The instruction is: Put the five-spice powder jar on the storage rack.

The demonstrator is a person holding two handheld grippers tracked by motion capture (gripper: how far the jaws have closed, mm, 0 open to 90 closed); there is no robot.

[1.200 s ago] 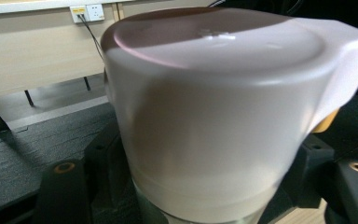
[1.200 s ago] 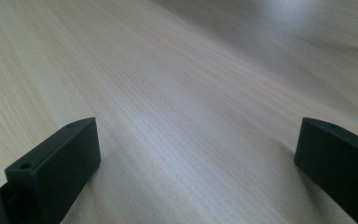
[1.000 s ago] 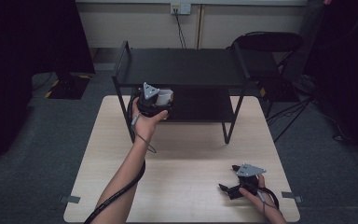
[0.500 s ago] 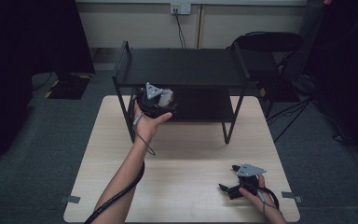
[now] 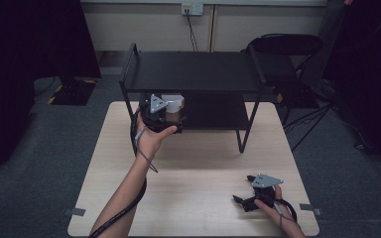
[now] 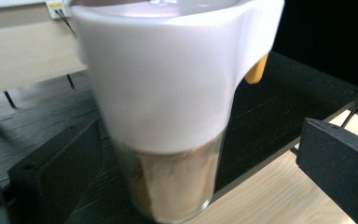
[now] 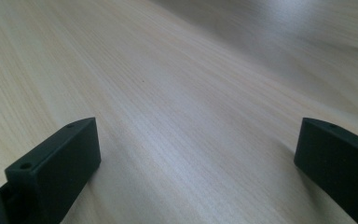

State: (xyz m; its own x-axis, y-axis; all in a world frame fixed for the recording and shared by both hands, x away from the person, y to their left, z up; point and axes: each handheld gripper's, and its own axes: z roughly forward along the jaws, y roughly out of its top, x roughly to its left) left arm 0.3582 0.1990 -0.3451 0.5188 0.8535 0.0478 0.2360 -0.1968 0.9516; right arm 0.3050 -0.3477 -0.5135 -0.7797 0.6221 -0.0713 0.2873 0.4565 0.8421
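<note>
Now | left tongs raised at shelf, wide around cup | right tongs wide, low on table

surface: light wooden table | on it: black two-tier shelf rack | lower shelf: cup

— What lay before the right gripper?
— A pale, fine-grained wooden surface, bare between its two black jaws.
— And the jaws?
— Spread wide apart, low over the wood, nothing between them.
</note>
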